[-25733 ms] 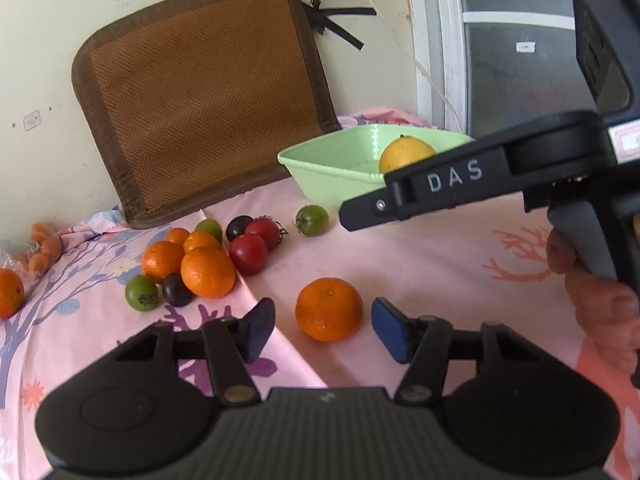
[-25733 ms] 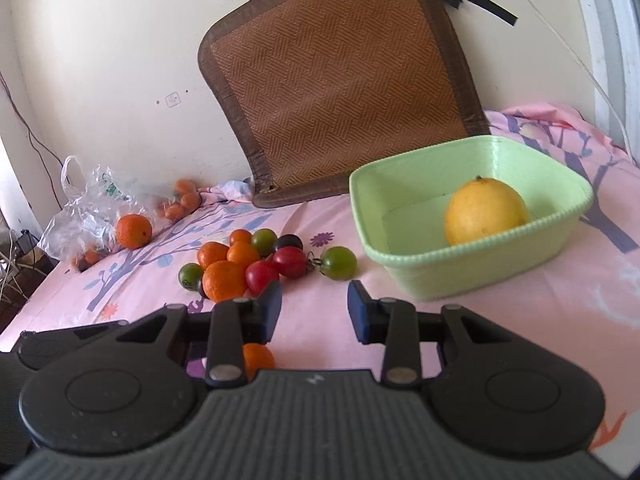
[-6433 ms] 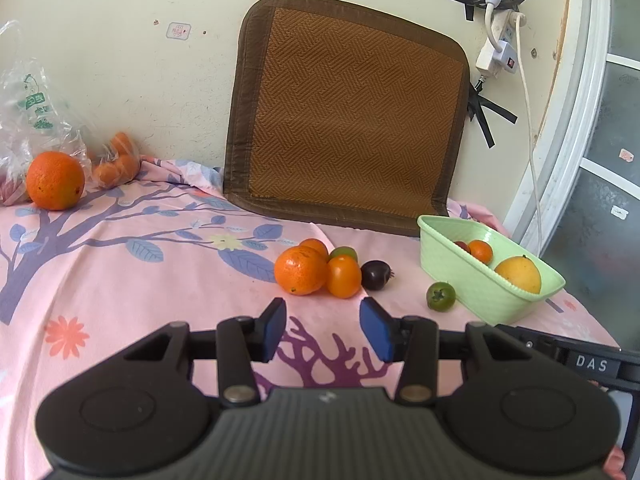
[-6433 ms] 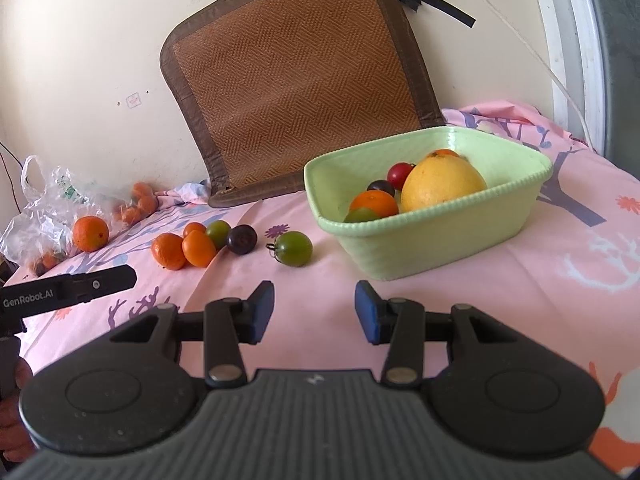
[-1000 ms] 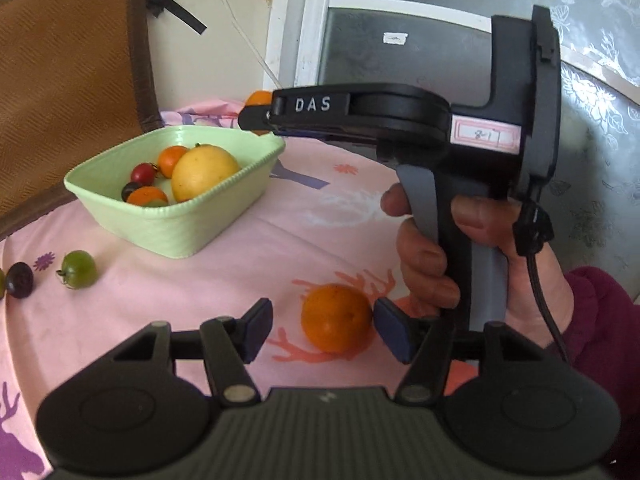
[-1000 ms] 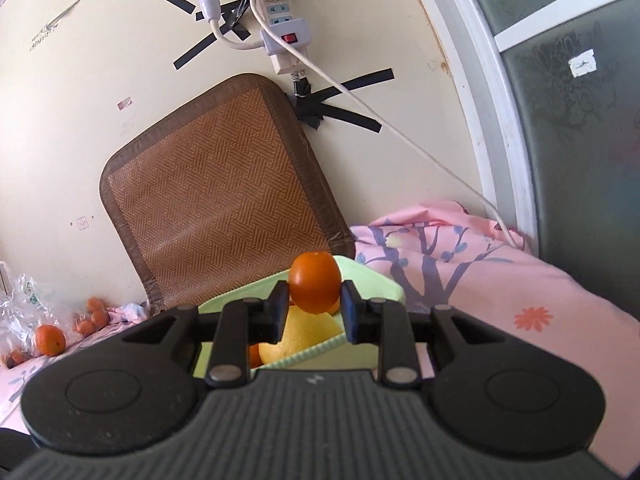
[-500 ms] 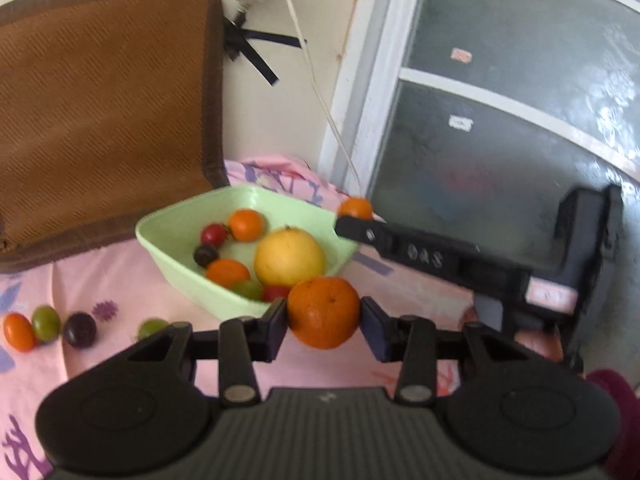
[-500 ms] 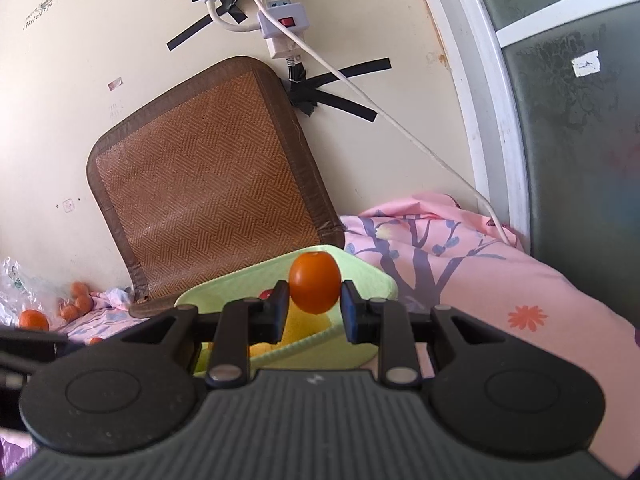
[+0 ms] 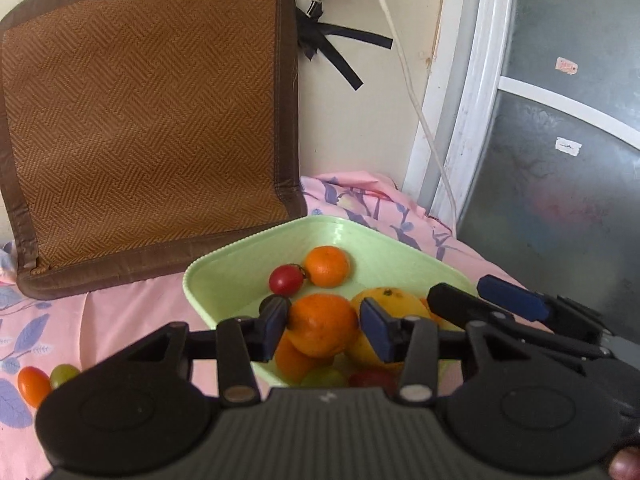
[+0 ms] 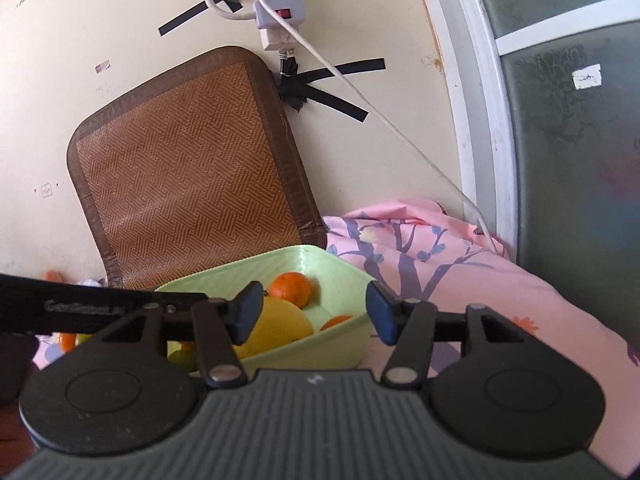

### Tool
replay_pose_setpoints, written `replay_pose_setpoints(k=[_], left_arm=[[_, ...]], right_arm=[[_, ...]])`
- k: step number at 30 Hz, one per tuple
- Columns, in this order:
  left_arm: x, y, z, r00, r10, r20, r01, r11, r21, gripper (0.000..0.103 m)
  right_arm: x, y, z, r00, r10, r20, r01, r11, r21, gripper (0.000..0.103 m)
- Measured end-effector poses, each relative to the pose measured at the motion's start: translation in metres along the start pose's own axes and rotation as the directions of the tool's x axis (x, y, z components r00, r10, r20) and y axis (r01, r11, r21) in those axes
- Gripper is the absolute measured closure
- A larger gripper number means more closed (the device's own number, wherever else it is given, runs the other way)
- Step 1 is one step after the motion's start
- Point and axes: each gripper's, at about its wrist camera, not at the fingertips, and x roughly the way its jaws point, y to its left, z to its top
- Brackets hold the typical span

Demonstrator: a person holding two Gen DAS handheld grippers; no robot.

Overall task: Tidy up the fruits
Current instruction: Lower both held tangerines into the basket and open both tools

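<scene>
A light green bowl (image 9: pixel 224 264) holds a large yellow fruit (image 9: pixel 394 298), a small orange (image 9: pixel 326 266), a red tomato (image 9: pixel 286 279) and more fruit. My left gripper (image 9: pixel 324 326) is shut on an orange (image 9: pixel 322 330) and holds it over the bowl's near side. My right gripper (image 10: pixel 314 312) is open and empty above the bowl (image 10: pixel 340 334); the yellow fruit (image 10: pixel 280 326) and a small orange (image 10: pixel 290 288) show between its fingers. The right gripper's fingers (image 9: pixel 508 302) reach in from the right in the left wrist view.
A woven brown mat (image 9: pixel 148 120) leans on the wall behind the bowl. An orange tomato (image 9: pixel 33 385) and a green one (image 9: pixel 63 374) lie on the pink floral cloth (image 9: pixel 132 312) at left. A power strip (image 10: pixel 280 16) and cable hang on the wall; a glass door (image 10: pixel 568 120) stands at right.
My right gripper has opened and the small orange it held is gone from its fingers. My left gripper has carried its orange forward over the bowl.
</scene>
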Motion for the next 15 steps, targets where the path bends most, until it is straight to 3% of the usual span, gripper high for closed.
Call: replay_pose_setpoints(k=[4, 8, 11, 15], left_arm=[[-0.041, 0.006, -0.008, 0.997, 0.003, 0.074, -0.003, 1.000, 0.002, 0.054], [-0.084, 0.022, -0.024, 0.992, 0.054, 0.117, -0.056, 0.998, 0.011, 0.051], [-0.108, 0.041, -0.043, 0.985, 0.132, 0.115, -0.134, 0.991, 0.008, 0.050], [-0.119, 0.074, -0.069, 0.976, 0.211, 0.062, -0.206, 0.976, -0.070, 0.050]], right_arm=[[-0.006, -0.005, 0.001, 0.999, -0.005, 0.038, 0.004, 0.999, 0.036, 0.044], [-0.010, -0.003, 0.000, 0.998, -0.028, 0.064, 0.027, 0.999, 0.031, 0.044], [-0.008, -0.004, 0.000, 0.998, -0.035, 0.050, 0.033, 0.999, 0.037, 0.044], [-0.007, -0.013, 0.000, 0.997, -0.064, 0.034, 0.061, 0.994, 0.090, 0.044]])
